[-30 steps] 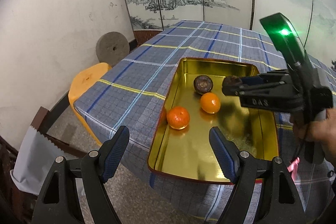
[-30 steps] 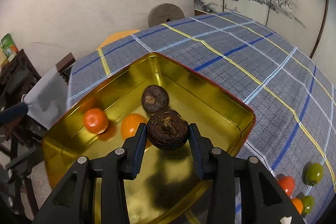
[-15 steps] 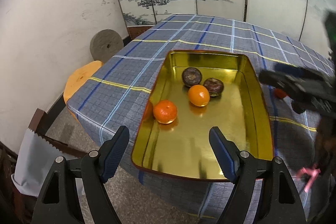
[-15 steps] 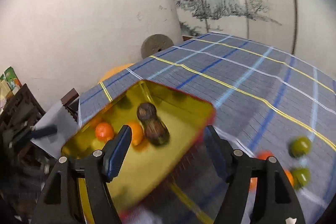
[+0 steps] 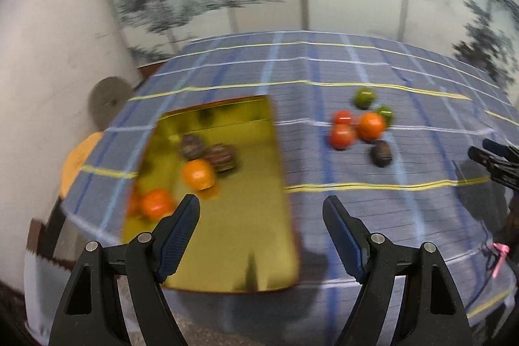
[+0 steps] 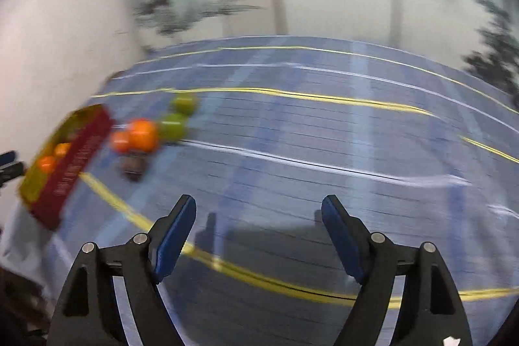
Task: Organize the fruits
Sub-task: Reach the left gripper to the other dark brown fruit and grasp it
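The plaid-clothed table [image 5: 324, 184] carries the gold tray [image 5: 259, 248] at its left, which now holds four fruits: two oranges and two dark brown ones, the second brown fruit [image 5: 222, 158] newly dropped beside the first. The loose pile [image 5: 360, 125] waits well to the right, seemingly six pieces, though blur makes counting unsure. The right gripper [image 6: 259, 226] has swung away from the tray, jaws opening with nothing between them. The left gripper [image 5: 261, 226] hangs wide and empty over the tray's near right corner.

tray [image 5: 275, 164]: four fruits inside | tablecloth: six-fruit cluster [image 5: 365, 125] beside tray
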Motion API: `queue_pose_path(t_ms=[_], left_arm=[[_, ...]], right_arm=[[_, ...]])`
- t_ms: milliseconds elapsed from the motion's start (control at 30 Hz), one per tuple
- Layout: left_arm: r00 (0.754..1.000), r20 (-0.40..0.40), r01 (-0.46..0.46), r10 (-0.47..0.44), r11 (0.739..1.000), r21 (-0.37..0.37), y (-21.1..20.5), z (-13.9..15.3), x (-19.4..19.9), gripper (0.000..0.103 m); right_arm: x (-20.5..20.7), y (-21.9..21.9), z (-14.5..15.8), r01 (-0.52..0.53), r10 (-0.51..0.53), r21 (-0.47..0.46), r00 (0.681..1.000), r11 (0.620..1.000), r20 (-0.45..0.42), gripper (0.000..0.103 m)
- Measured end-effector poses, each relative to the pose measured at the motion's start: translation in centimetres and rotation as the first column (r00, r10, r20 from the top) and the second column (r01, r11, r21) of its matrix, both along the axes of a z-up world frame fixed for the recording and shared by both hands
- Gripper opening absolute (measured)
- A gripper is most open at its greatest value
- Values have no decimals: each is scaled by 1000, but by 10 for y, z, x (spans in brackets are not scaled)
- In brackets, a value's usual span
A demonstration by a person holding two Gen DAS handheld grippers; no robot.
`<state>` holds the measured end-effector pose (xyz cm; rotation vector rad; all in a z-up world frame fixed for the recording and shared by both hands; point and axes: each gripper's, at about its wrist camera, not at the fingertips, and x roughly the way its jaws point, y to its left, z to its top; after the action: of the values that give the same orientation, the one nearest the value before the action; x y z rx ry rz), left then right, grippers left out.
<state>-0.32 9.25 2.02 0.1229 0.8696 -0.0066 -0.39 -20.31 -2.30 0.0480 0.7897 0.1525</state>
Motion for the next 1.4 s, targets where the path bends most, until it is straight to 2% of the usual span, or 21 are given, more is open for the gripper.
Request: queue_pose_path(t_ms=[133, 300, 400, 567, 733, 833, 900, 933, 967, 1067, 1233, 1400], left_arm=[[994, -54, 87, -91, 993, -82, -40, -4, 26, 79], [986, -113, 106, -123, 984, -144, -77, -23, 64, 78], [981, -146, 109, -130, 983, -146, -95, -39, 83, 78], [982, -144, 108, -124, 988, -113, -112, -56, 98, 77], [982, -155, 99, -107, 993, -61, -121, -77, 109, 77], [982, -157, 91, -101, 993, -69, -122, -87, 112, 73], [985, -139, 87, -100, 992, -94, -120, -86, 111, 59], [985, -132, 97, -112, 988, -117, -120, -85, 110, 39], [985, -127, 101, -114, 990, -103, -122, -84, 109, 35], [987, -108, 113, -116, 993, -36, -128, -79, 101, 35], [994, -17, 107, -107, 994, -1, -128, -46, 79, 35], [995, 14, 98, -98, 995, -1, -123, -23, 67, 35]], right_arm=[[-5, -42, -6, 76, -76, 6, 997, 997, -3, 77], [-8, -56, -8, 70, -71, 87, 997, 994, 5, 78], [-8, -58, -8, 58, -59, 117, 998, 991, 5, 78], [-11, -66, -7, 54, -58, 176, 998, 983, 16, 78], [-13, -66, -7, 41, -46, 186, 999, 982, 21, 78], [-13, -67, -8, 41, -46, 194, 999, 980, 22, 78], [-13, -67, -8, 42, -47, 194, 999, 980, 20, 78], [-13, -67, -8, 42, -46, 193, 999, 980, 19, 78], [-13, -67, -9, 43, -47, 192, 999, 981, 17, 78], [-12, -67, -9, 47, -50, 187, 999, 981, 10, 78], [-9, -67, -9, 64, -65, 184, 998, 981, 0, 78], [-5, -66, -12, 83, -80, 165, 997, 983, -21, 78]])
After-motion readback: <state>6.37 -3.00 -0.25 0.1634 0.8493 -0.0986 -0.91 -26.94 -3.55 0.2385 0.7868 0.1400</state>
